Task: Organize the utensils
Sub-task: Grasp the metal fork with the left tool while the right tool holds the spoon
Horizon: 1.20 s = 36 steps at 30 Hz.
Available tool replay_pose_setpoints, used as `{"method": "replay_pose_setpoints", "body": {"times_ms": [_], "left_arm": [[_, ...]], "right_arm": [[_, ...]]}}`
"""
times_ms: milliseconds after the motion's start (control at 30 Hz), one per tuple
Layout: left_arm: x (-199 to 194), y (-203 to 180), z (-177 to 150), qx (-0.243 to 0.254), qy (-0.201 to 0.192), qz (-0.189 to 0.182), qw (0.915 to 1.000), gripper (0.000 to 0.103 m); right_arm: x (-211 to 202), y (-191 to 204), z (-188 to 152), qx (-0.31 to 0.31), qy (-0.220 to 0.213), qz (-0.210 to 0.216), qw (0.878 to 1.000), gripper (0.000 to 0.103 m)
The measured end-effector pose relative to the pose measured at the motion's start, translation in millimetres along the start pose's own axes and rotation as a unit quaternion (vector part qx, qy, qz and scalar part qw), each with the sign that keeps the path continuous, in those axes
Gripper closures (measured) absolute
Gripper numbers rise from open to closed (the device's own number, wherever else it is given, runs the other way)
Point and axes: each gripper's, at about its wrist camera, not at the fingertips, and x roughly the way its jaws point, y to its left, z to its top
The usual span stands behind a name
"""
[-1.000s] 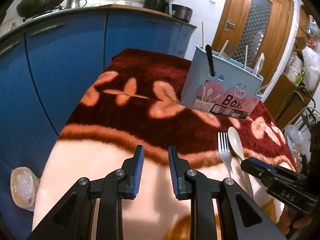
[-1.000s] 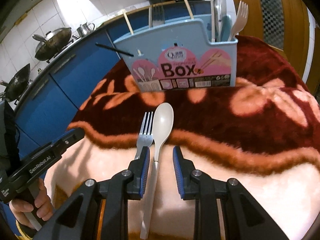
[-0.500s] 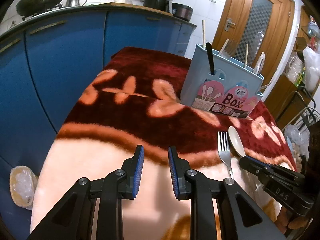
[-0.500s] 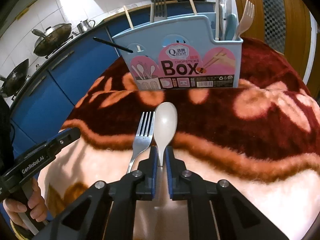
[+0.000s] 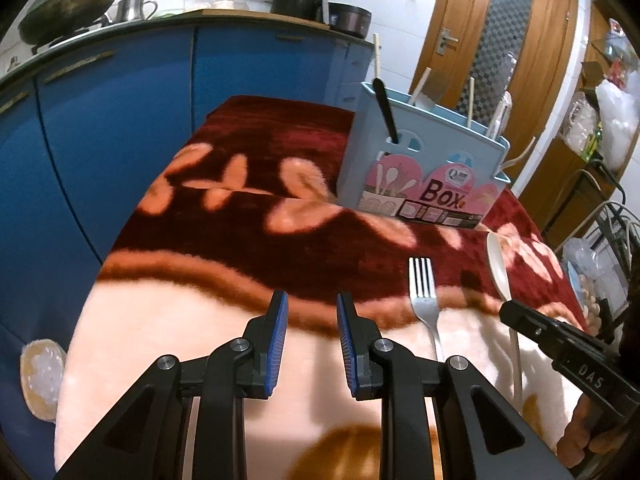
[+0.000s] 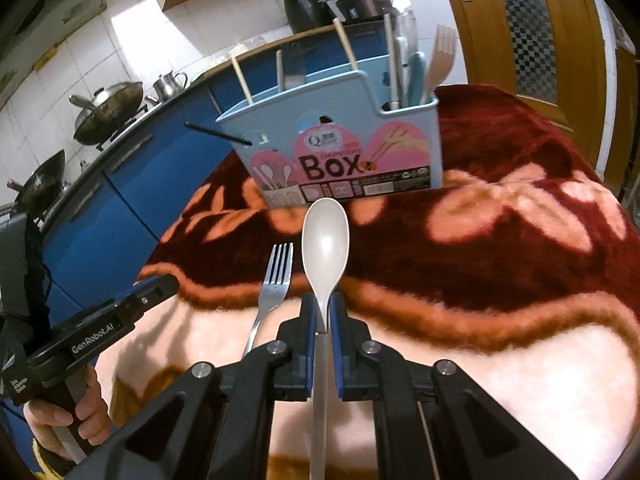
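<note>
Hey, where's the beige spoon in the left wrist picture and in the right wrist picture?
Left wrist view: the beige spoon is at the right, past the metal fork, its handle running behind the right gripper.
Right wrist view: the spoon is at the centre, its neck clamped by the right gripper.
Shared landmark: the blue utensil box stands beyond the spoon in both.

- A table covered by a plush blanket (image 6: 500, 248), dark red with peach flowers toward the far edge, pale peach toward the near edge
- A light blue utensil box (image 6: 340, 160) stands upright near the far edge, with utensils inside
- A metal fork (image 6: 272, 284) lies flat near the near edge, tines pointing at the box
- A cream spoon (image 6: 324, 248) is just beside the fork on its right; whether it touches the blanket cannot be told
</note>
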Motion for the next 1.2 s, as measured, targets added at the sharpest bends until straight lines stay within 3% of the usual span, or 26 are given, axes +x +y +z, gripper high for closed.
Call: {"method": "replay_pose_setpoints", "body": {"times_ms": [267,633,1200], "left_arm": [[4.2,-16.8,-1.1,0.011,0.017,-0.025,0.9995,0.078],[17.7,-46.2,-7.3,0.021,0.079,-0.09,0.9926,0.078],[41.7,-79.9,-2.9,0.102,0.167,-0.073,0.978,0.08]], "right_arm": [[-12.6,-17.2,-2.2,0.025,-0.012,-0.001,1.0,0.094],[-19.5,-33.6,-6.8,0.044,-0.02,0.005,0.999,0.094],[-29.3,-49.5,-9.6,0.061,-0.033,0.019,0.997,0.094]]}}
